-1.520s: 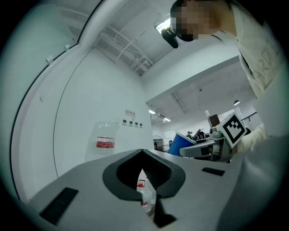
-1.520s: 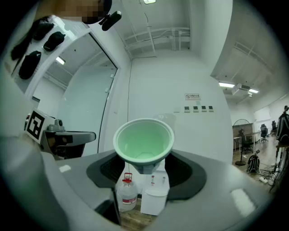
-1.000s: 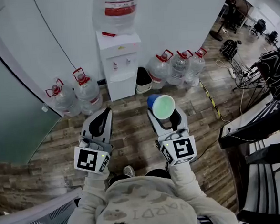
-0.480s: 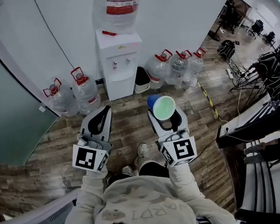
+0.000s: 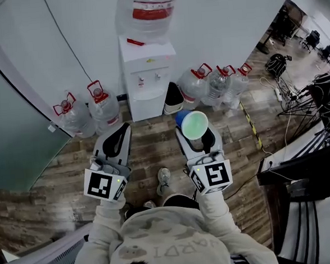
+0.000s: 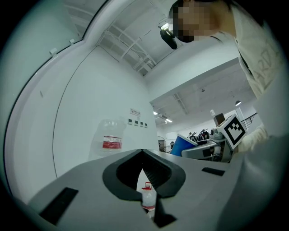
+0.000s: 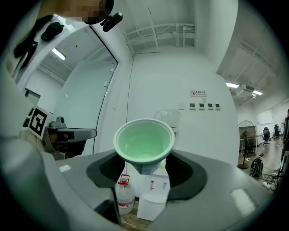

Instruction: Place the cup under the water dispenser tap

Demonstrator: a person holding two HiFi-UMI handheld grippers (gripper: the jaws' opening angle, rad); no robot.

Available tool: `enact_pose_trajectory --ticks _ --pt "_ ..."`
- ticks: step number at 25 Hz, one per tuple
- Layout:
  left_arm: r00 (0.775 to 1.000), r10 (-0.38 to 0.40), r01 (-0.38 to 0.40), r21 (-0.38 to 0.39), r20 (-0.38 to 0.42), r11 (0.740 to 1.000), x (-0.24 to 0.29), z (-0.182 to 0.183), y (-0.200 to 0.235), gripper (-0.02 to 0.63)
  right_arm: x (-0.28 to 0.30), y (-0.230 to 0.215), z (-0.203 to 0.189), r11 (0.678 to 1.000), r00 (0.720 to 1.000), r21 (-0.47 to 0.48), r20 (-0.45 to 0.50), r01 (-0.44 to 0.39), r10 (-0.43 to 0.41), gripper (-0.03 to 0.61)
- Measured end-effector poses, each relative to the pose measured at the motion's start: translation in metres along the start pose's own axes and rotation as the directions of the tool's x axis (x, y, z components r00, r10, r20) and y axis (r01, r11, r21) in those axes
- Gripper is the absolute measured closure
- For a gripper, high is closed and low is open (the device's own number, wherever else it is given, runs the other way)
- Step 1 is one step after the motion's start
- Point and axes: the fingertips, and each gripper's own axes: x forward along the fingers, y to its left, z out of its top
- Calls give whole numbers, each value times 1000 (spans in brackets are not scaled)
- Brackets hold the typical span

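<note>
Jaws of the right gripper [image 5: 195, 135] are spread wide and closed on the cup [image 5: 194, 125], gripped at its narrow base with its rim tipped towards the person. Nothing is seen inside it. Left gripper [image 5: 123, 131] jaws are closed together, empty. The water dispenser [image 5: 149, 84] stands farther off, well apart from the cup, flanked by red-capped jugs [image 5: 103, 107].

Two arms in pale sleeves reach forward side by side. The left hand-held gripper [image 5: 123, 130] points ahead about level, its jaws closed together with nothing between them. The right hand-held gripper [image 5: 195, 134], also level, has its jaws set wide, clamped around a blue cup [image 5: 194, 124].
</note>
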Motion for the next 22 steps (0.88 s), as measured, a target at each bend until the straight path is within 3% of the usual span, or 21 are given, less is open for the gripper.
enact_pose_trajectory --ticks 12,22 --pt "998 57 -57 6 8 998 90 -11 44 609 94 -55 -4 997 997 -5 0 -81 81 291" --pt "995 101 -101 29 11 994 155 -18 52 609 141 -108 -11 991 991 -2 6 -137 137 291"
